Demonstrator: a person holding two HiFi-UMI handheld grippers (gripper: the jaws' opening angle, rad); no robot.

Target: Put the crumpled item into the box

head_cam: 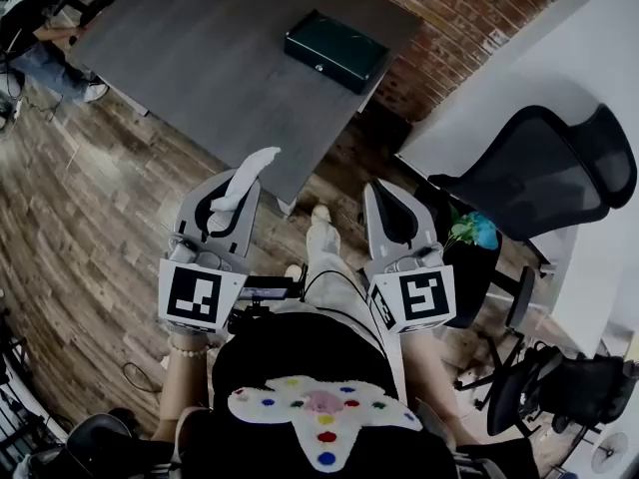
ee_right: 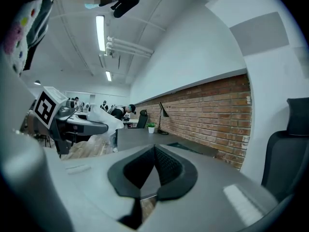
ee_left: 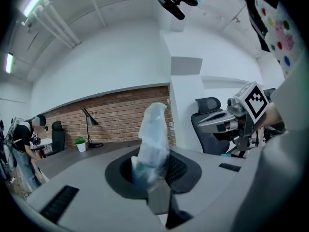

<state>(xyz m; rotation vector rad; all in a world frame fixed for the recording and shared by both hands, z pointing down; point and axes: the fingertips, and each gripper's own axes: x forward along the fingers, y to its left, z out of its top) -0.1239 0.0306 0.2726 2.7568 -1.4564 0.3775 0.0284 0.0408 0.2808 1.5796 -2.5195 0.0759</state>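
Observation:
My left gripper (head_cam: 240, 190) is shut on a crumpled white item (head_cam: 246, 177), which sticks up past the jaw tips; in the left gripper view the crumpled item (ee_left: 153, 141) stands upright between the black pads. My right gripper (head_cam: 387, 200) is shut with nothing in it, its pads meeting in the right gripper view (ee_right: 155, 164). A dark green box (head_cam: 335, 50) lies closed on the grey table (head_cam: 210, 58), well ahead of both grippers. Both grippers are held at waist height, short of the table's near edge.
A black mesh office chair (head_cam: 544, 173) stands to the right by a white desk (head_cam: 559, 58). A brick wall (head_cam: 459, 13) runs behind the table. A small potted plant (ee_left: 80, 143) and a desk lamp (ee_left: 90, 124) stand on the table. People stand at the far left (head_cam: 40, 28).

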